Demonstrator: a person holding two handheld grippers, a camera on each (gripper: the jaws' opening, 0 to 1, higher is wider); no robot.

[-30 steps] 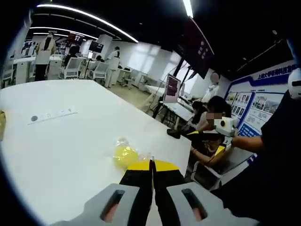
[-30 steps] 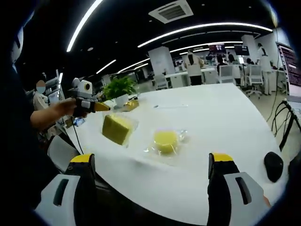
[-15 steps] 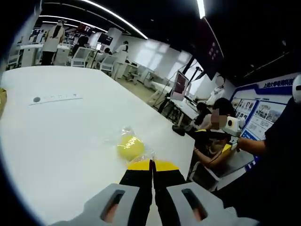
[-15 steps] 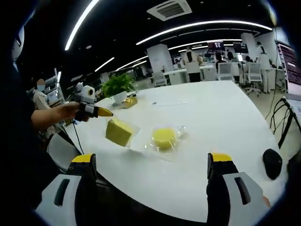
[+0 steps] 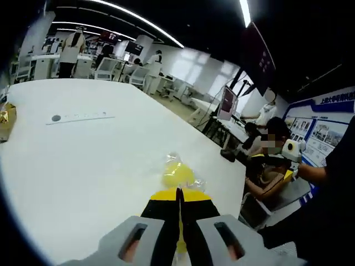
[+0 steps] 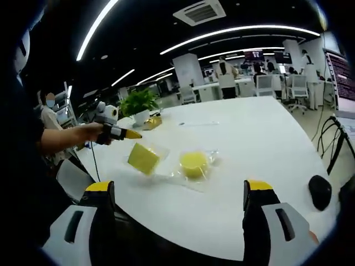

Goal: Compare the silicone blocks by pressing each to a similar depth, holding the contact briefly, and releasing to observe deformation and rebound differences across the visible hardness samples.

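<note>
A round yellow silicone block (image 6: 194, 164) lies in a clear bag on the white table (image 6: 260, 138); it also lies just past my left jaws as the round block (image 5: 176, 174). Left of it a square yellow block (image 6: 143, 158) in its own clear bag hangs tilted under my left gripper (image 6: 133, 134), held by a hand. My left gripper (image 5: 178, 194) is shut, with a sliver of yellow showing below the jaws. My right gripper (image 6: 177, 186) stands wide open near the table's front edge, short of both blocks, holding nothing.
A black mouse (image 6: 320, 191) lies at the right table edge. A potted plant (image 6: 138, 102) and a gold box (image 6: 151, 119) stand at the far left. A ruler strip (image 5: 80, 117) lies mid-table. A person (image 5: 266, 166) sits past the table edge.
In the right gripper view the left gripper and the hanging square block have moved right, closer to the round block. The left gripper view has swung, so the round block now lies nearer its jaws.
</note>
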